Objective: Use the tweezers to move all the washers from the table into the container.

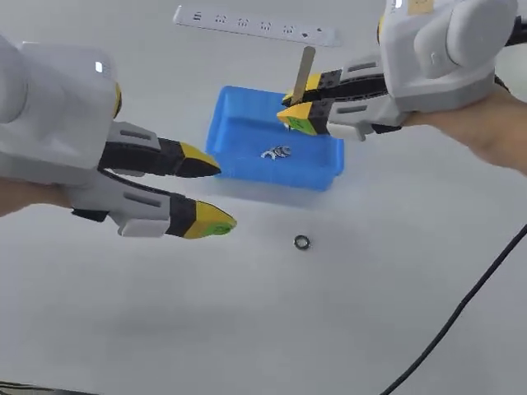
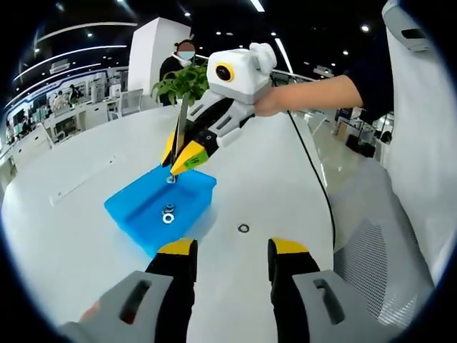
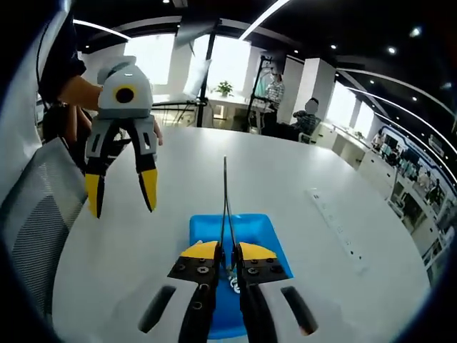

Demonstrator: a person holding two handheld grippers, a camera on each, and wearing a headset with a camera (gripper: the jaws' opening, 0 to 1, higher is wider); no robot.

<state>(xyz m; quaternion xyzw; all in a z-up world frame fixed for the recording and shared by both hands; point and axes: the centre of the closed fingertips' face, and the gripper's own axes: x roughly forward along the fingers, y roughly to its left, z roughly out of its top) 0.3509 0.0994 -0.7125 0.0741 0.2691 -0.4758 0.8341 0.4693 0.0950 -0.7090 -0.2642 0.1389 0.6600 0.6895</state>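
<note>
One blue container (image 1: 222, 123). One pair of tweezers (image 1: 306, 70). One washer (image 1: 301, 242) loose on the tabletop (image 1: 165, 313). At least two clustered washers (image 1: 278, 152) inside the container, exact number unclear. Two grippers: left gripper (image 1: 224, 195), right gripper (image 1: 292, 111). One white power strip (image 1: 255, 25). One black cable (image 1: 461, 304).

We found open table (image 1: 247, 329) on every side of the lone washer (image 1: 302, 242), leaving free approach. The near wall of the blue container (image 1: 272, 177) stood between the washer and the right tool (image 1: 290, 113). That tool, clamped on the tweezers (image 1: 306, 70), hung over the container's far edge and obstructed entry there. The left tool (image 1: 224, 195), jaws apart, occupied the space left of the container. A black cable (image 1: 461, 304) crossed the table's right side. A power strip (image 1: 255, 25) lay beyond the container.
</note>
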